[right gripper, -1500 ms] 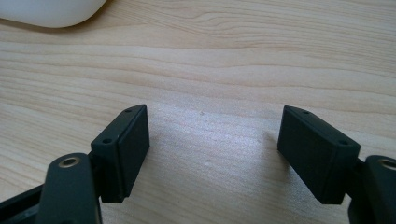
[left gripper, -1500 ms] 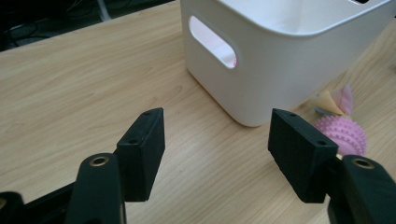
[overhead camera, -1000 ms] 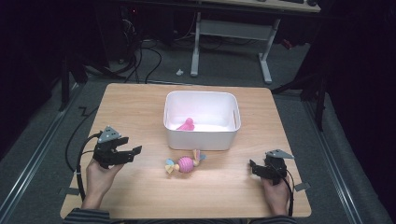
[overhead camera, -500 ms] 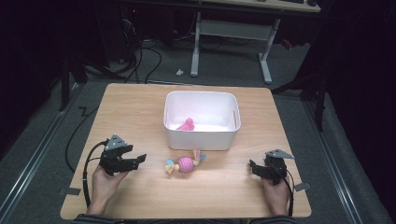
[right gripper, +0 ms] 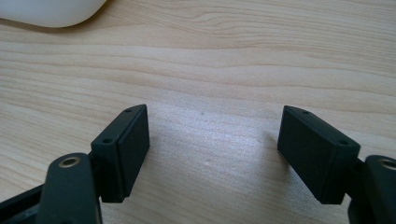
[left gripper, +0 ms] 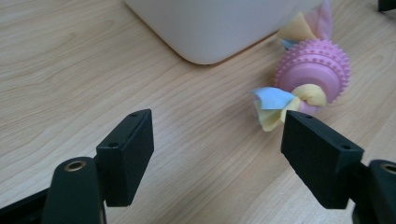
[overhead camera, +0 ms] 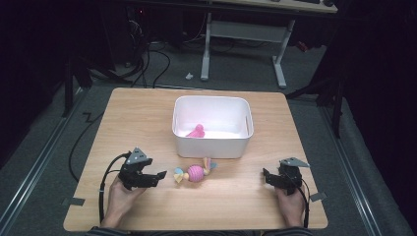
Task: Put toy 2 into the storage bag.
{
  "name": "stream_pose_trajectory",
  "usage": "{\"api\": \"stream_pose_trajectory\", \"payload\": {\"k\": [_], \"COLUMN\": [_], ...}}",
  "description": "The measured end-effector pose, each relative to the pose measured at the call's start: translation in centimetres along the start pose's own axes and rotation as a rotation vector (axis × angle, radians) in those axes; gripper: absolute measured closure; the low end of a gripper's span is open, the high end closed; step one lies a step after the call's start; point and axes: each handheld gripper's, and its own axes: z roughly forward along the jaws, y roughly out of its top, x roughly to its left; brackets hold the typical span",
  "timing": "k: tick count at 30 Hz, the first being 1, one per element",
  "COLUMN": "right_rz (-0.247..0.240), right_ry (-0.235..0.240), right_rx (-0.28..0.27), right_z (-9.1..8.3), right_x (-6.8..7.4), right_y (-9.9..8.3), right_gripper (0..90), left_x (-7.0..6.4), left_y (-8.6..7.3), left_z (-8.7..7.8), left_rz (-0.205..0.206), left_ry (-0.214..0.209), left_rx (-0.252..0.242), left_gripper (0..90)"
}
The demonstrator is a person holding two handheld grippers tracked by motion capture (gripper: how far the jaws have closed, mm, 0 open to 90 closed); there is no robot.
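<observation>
High view, toy: a pink knobbly ball toy point(overhead camera: 195, 173) with pastel cloth tufts knotted at both ends lies on the wooden table point(overhead camera: 147, 118), just in front of the white bin point(overhead camera: 212, 145) and apart from it.
High view, bin contents: a small pink thing point(overhead camera: 197, 131) lies inside, toward the bin's left.
High view, left gripper point(overhead camera: 158, 175): held low over the table just left of the toy, jaws pointing at it, not touching.
High view, right gripper point(overhead camera: 266, 176): well to the right of the toy, near the table's right front.
Left gripper view, toy point(left gripper: 312, 71): round ribbed pink body covered in small bumps; blue and yellow cloth bows at the near end, yellow and pink at the far end, just ahead of the right jaw.
Left gripper view, jaws: spread wide, nothing between them but bare wood.
Left gripper view, bin point(left gripper: 219, 28): its rounded white corner stands just beside the toy.
Right gripper view, jaws: spread wide over bare wood, holding nothing.
Right gripper view, bin point(right gripper: 51, 11): a corner shows at top left.
</observation>
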Motion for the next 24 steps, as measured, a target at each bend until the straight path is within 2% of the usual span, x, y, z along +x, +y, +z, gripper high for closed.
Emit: {"api": "stream_pose_trajectory", "payload": {"k": [3,5,6,9,13,16,24], "right_rz": [-0.002,0.0,0.0,-0.002,-0.002,0.0,0.0], "right_ry": [0.0,0.0,0.0,0.0,0.0,0.0,0.001], "right_rx": [0.0,0.0,0.0,-0.001,-0.001,0.0,0.0], "right_z": [0.0,0.0,0.0,0.0,0.0,0.0,0.0], "right_x": [0.0,0.0,0.0,0.0,0.0,0.0,0.0], "right_y": [0.0,0.0,0.0,0.0,0.0,0.0,0.0], "right_gripper": [25.3,25.3,25.3,25.3,25.3,25.3,25.3], "left_x": [-0.4,-0.6,-0.8,-1.2,-1.8,-2.2,-3.5], "left_y": [0.1,0.1,0.1,0.2,0.4,0.8,2.5], "left_z": [0.3,0.6,0.8,1.3,1.8,2.4,3.3], "left_rz": [0.017,0.025,0.042,0.061,0.082,0.089,0.143], "left_ry": [-0.02,-0.054,-0.063,-0.076,-0.073,-0.072,-0.063], "left_rx": [0.016,0.038,0.053,0.068,0.075,0.097,0.118], "left_gripper": [26.2,26.2,25.5,22.8,20.8,19.8,18.0]}}
